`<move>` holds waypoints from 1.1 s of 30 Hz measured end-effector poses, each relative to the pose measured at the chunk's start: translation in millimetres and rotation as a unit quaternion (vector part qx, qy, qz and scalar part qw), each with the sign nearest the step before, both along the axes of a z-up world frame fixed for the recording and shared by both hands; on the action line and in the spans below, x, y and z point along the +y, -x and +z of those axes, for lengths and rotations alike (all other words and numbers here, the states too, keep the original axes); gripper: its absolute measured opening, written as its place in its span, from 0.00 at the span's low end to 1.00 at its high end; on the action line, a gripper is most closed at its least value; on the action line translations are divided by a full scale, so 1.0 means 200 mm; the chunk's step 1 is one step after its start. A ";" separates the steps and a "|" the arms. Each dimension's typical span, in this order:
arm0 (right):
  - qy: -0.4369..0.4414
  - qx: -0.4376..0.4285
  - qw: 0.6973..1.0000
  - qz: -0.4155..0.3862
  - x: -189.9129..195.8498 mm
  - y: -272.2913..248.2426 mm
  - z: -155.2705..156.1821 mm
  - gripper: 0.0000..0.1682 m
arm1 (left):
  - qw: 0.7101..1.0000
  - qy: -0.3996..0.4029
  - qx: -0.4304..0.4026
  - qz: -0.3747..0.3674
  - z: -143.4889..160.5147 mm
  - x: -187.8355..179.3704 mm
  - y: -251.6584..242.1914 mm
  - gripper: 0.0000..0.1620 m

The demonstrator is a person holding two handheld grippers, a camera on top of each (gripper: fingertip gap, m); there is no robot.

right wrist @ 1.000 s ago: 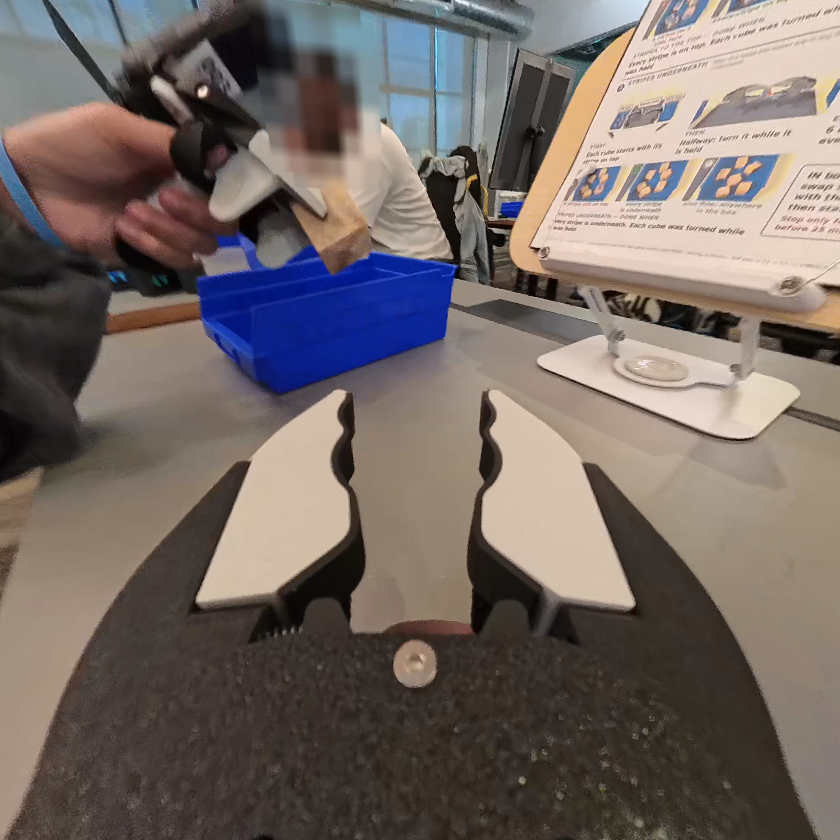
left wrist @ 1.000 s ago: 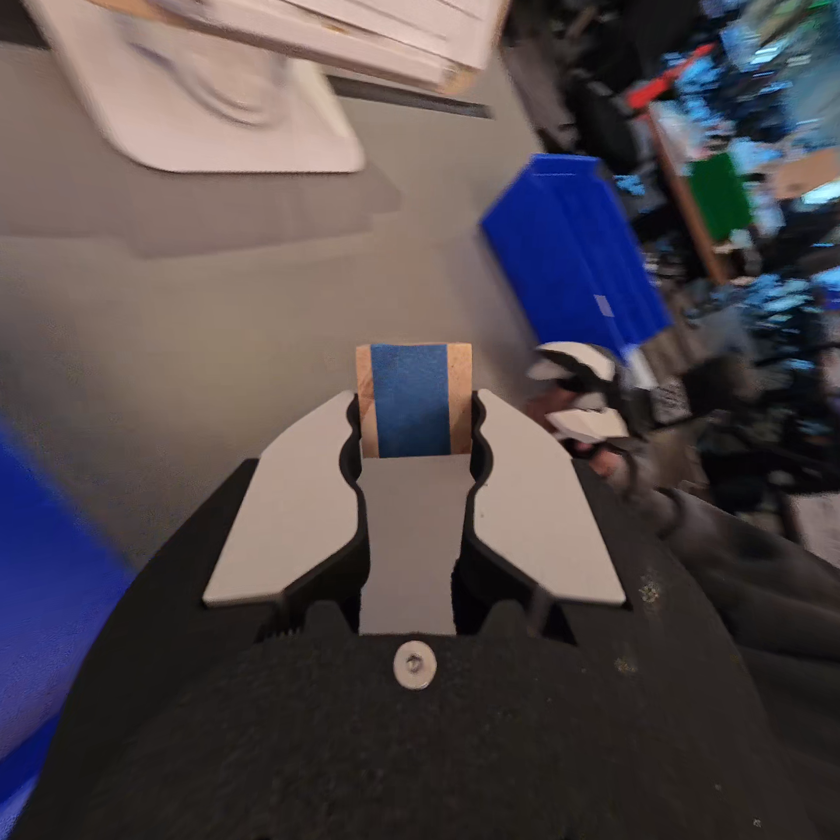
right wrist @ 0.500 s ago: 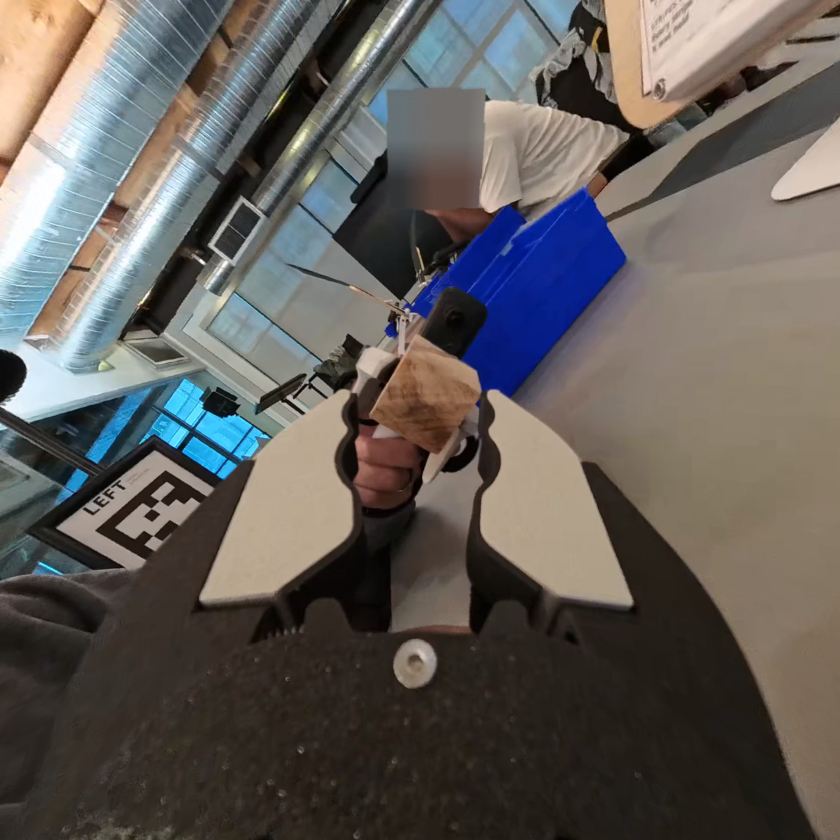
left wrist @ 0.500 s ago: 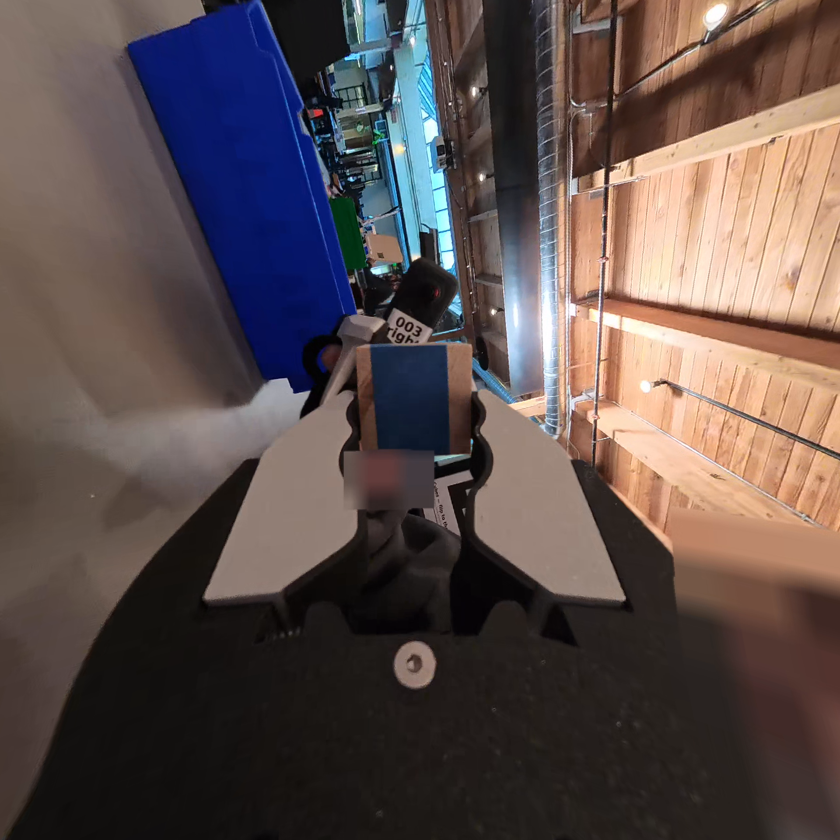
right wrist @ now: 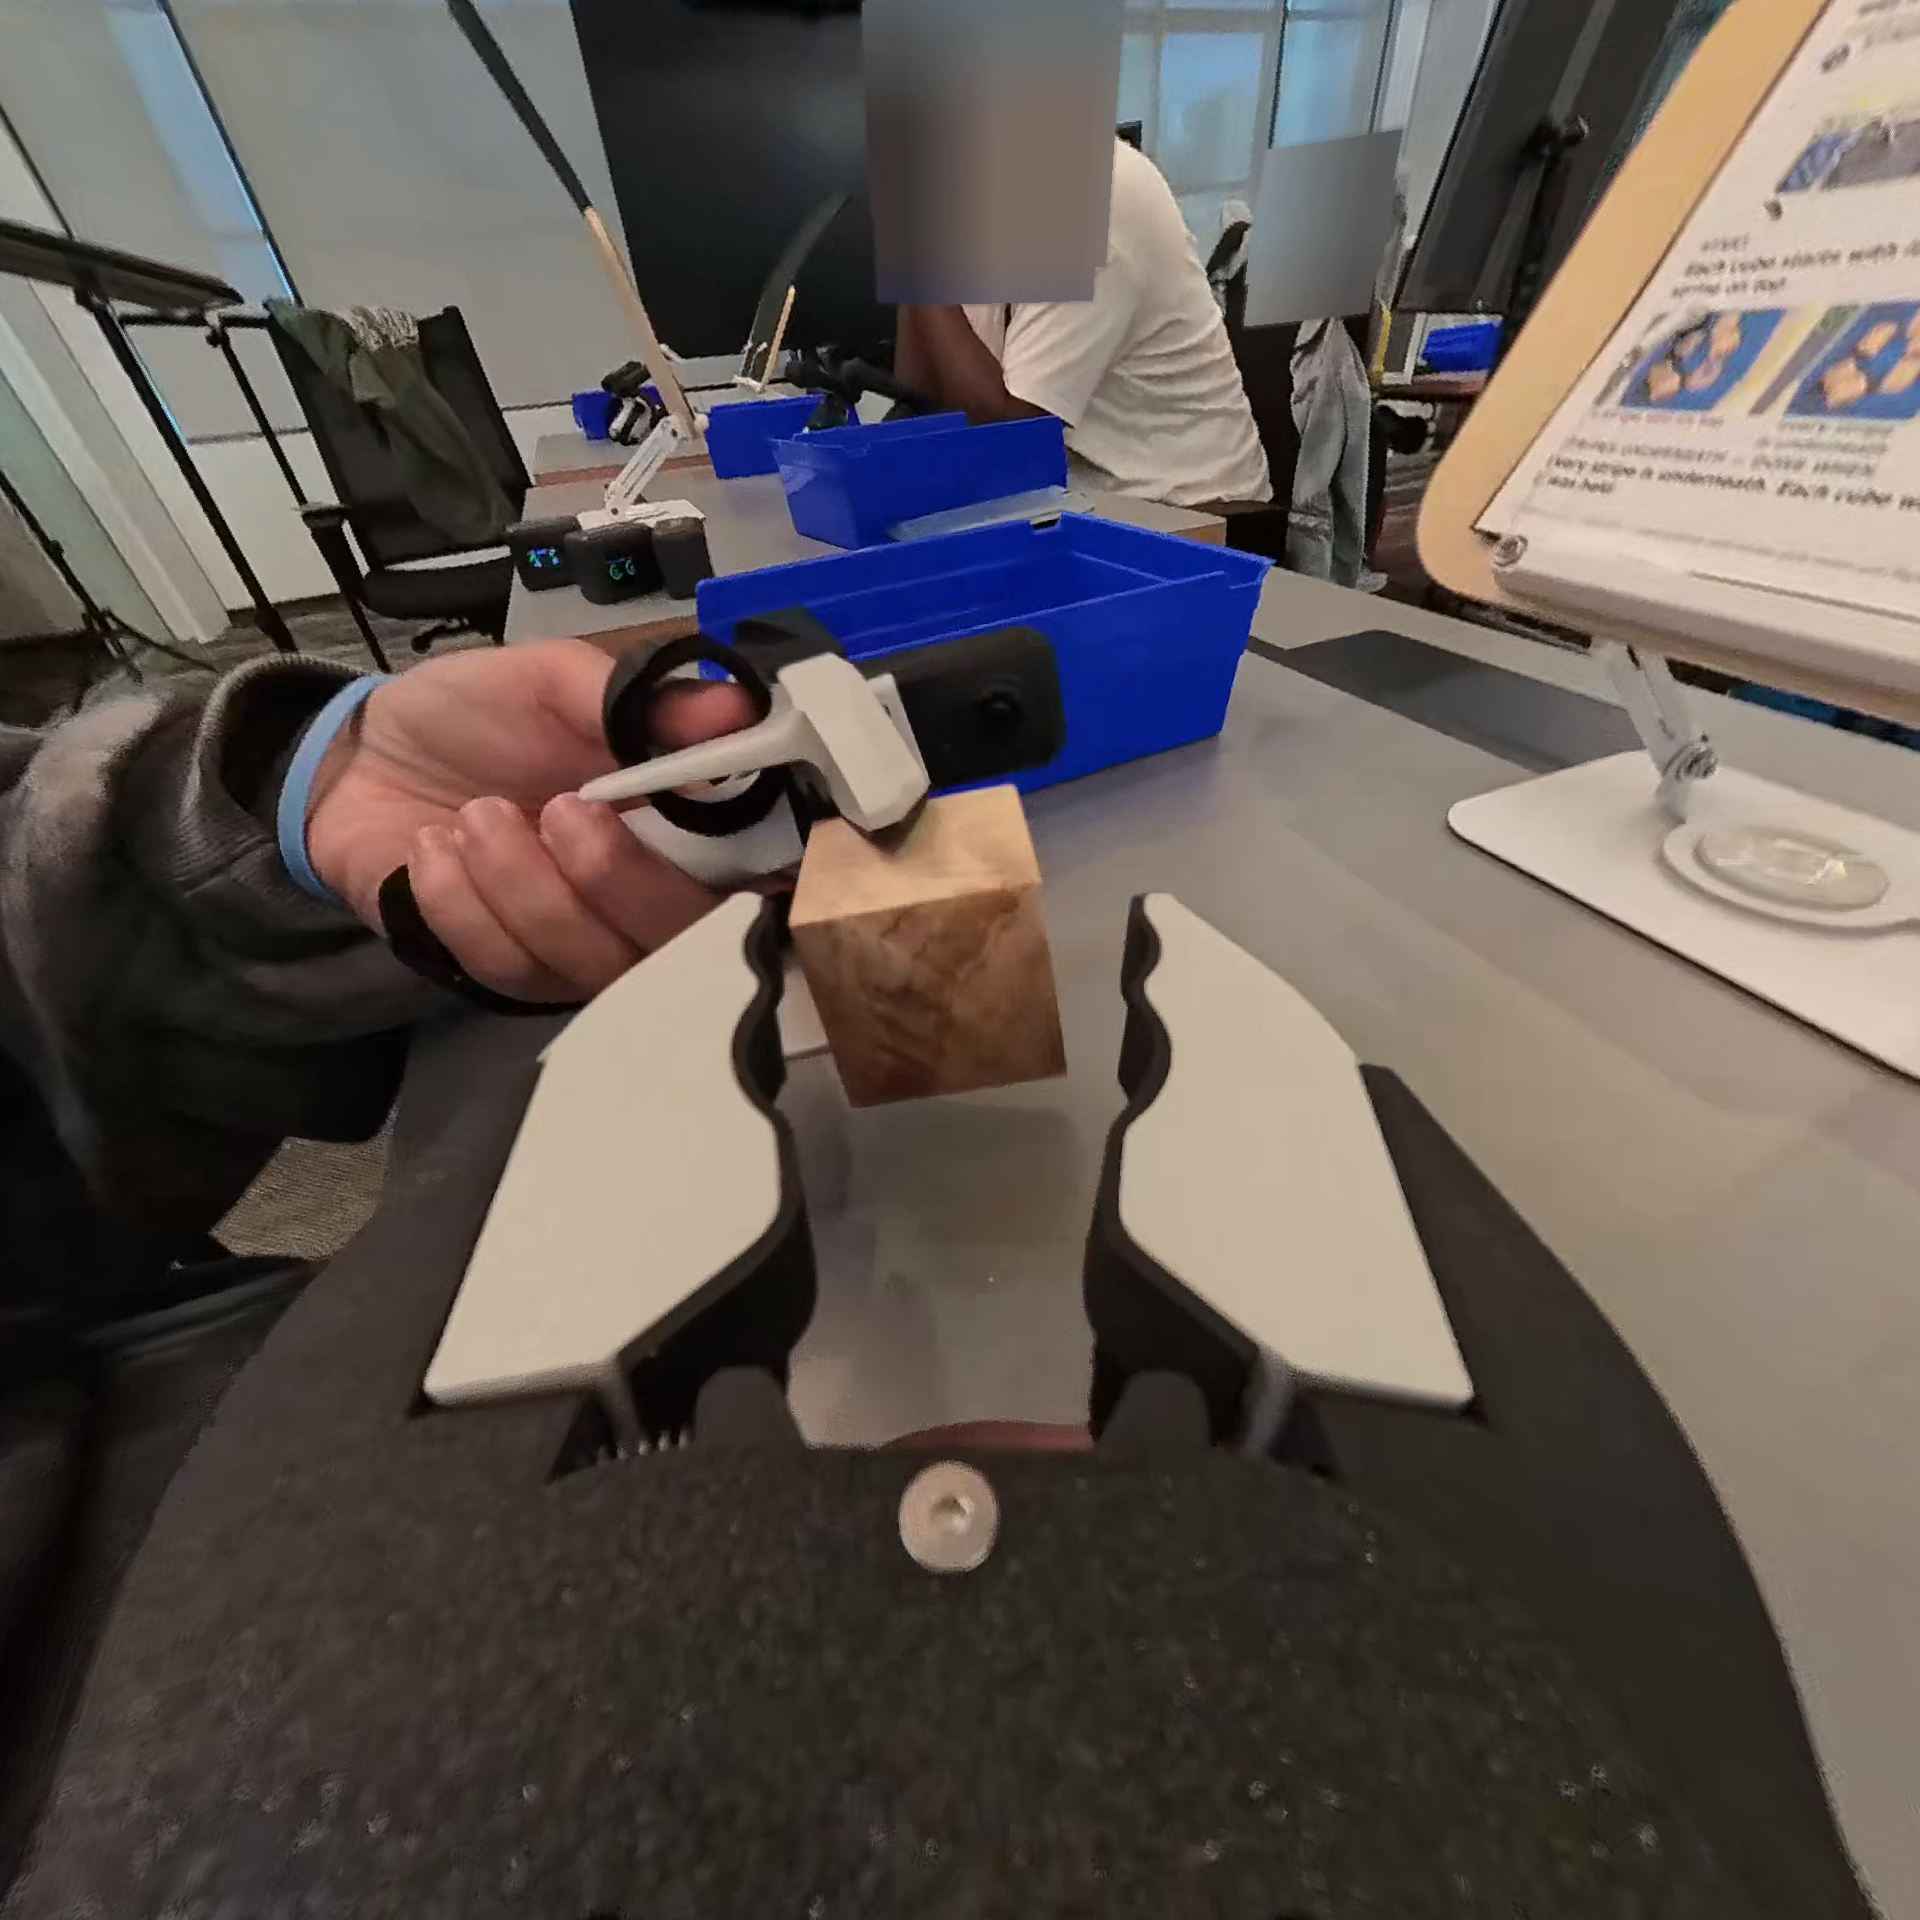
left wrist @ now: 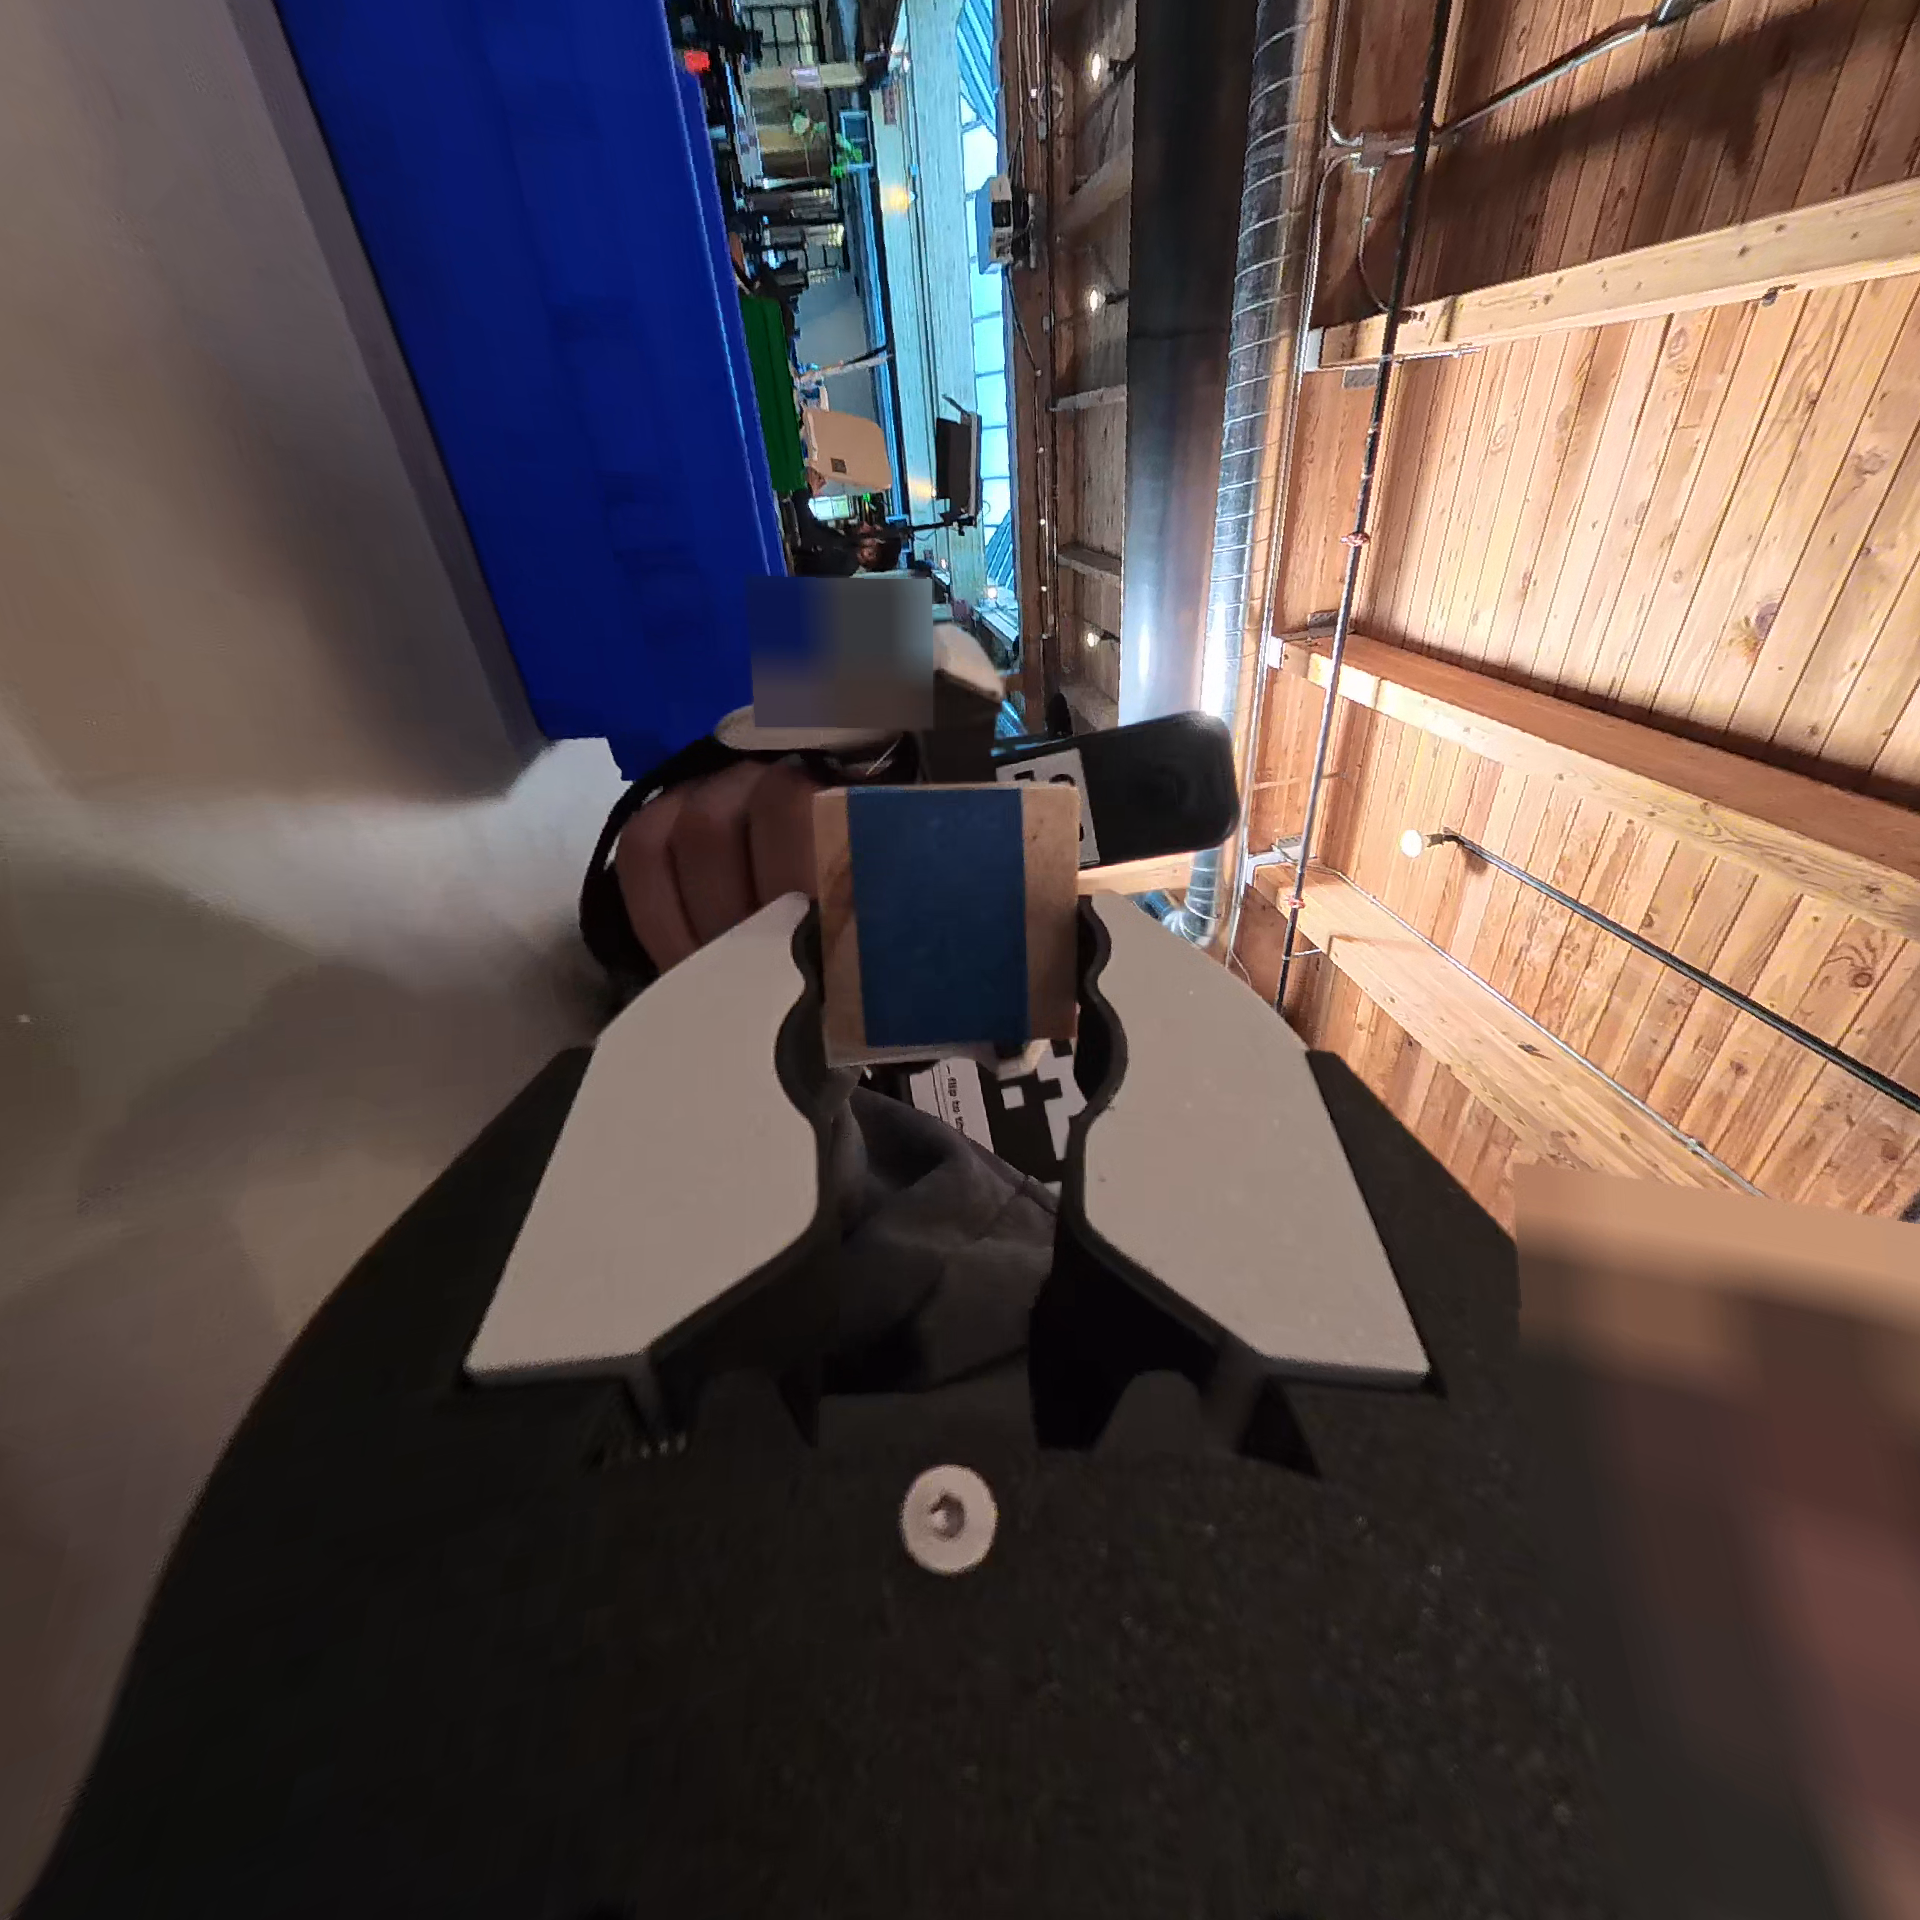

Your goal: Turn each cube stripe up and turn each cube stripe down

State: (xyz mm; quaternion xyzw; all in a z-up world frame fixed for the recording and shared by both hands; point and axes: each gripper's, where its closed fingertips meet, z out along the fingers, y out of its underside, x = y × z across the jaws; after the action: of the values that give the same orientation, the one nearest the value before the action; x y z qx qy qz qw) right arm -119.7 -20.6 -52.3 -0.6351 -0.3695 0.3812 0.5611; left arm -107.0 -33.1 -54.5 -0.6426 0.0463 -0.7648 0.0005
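A wooden cube (left wrist: 945, 925) with a blue stripe across its near face sits between the fingertips of my left gripper (left wrist: 945, 935), which is shut on it and holds it in the air. In the right wrist view the cube (right wrist: 935, 987) shows plain wood faces, and the left gripper (right wrist: 842, 821) grips its top rear. My right gripper (right wrist: 945, 935) is open, with a finger on either side of the cube and a wide gap on the right. The right gripper's camera body (left wrist: 1143, 795) shows behind the cube in the left wrist view.
A blue bin (right wrist: 1039, 665) stands on the grey table (right wrist: 1455, 1039) behind the cube; it also shows in the left wrist view (left wrist: 582, 364). An instruction board on a white stand (right wrist: 1662, 862) is at the right. A seated person and more blue bins are at the table beyond.
My right gripper has swung down level and moved in, so its open fingers now flank the cube. My left gripper still holds the cube and has moved closer to the right one.
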 end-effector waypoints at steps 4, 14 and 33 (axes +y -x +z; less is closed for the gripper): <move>-0.042 -0.044 0.998 0.012 -0.03 0.01 -0.04 0.27 | 1.000 0.014 -0.010 -0.016 0.00 -0.03 -0.02 0.27; -0.078 -0.046 0.996 -0.013 -0.05 -0.12 0.16 0.27 | 0.985 -0.172 0.003 -0.019 0.08 -0.25 0.16 0.45; 0.360 -0.216 0.796 -0.436 0.13 -1.52 -0.19 0.27 | 0.744 -0.516 0.384 0.181 -0.24 0.00 0.38 0.36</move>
State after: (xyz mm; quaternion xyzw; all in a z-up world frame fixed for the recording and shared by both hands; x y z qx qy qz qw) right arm 184.3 5.8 -90.9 -0.9509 -0.0008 0.0550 0.3045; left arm -183.2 -32.2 -102.5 -0.7800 0.3131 -0.2979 0.4527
